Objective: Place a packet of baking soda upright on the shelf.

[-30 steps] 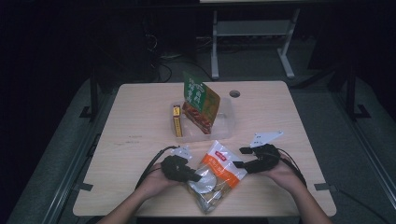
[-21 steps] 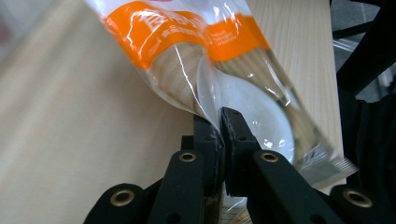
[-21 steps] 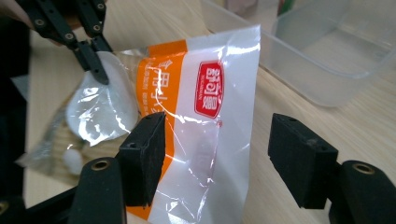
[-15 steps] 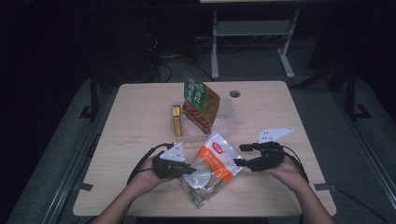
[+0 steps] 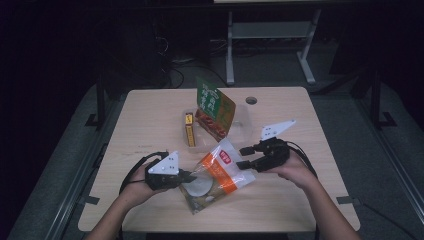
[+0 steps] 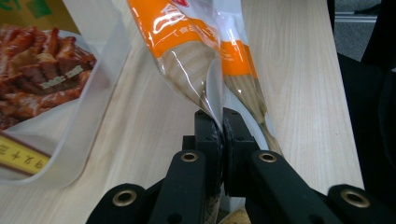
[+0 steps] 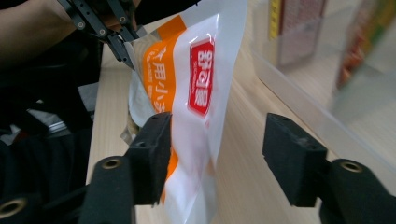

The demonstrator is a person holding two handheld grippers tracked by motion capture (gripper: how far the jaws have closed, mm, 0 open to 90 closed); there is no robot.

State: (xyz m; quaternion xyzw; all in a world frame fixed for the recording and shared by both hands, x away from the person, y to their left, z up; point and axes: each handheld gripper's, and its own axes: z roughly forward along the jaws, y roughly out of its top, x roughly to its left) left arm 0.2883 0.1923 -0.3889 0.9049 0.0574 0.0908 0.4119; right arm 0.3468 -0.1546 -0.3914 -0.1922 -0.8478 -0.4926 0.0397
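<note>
1. Pinching the orange-and-white snack bag [image 5: 218,172], left hand-held gripper [image 5: 186,176] has its jaws clamped tight on the bag's clear edge; in the left gripper view the film [image 6: 205,79] is squeezed between both pads.
2. Right hand-held gripper [image 5: 245,157] sits at 3 o'clock of the bag, jaws about half apart and just been closing; in the right gripper view the bag's white edge [image 7: 196,121] hangs between the pads, touching the left-side pad, with a clear gap to the other.
3. Bag is lifted off the desk [image 5: 150,120] near its 6 o'clock edge, tilted, top corner toward 1 o'clock, lower end sagging toward 7 o'clock.
4. Clear plastic tray [image 5: 241,125] lies at 12 o'clock of the bag, near desk centre.
5. Green-and-red snack packet [image 5: 214,107] stands tilted in the tray; yellow box [image 5: 189,130] sits at its 9 o'clock side.
6. Round cable hole [image 5: 251,100] is at 1 o'clock on the desk.
7. Both forearms enter from 6 o'clock.
</note>
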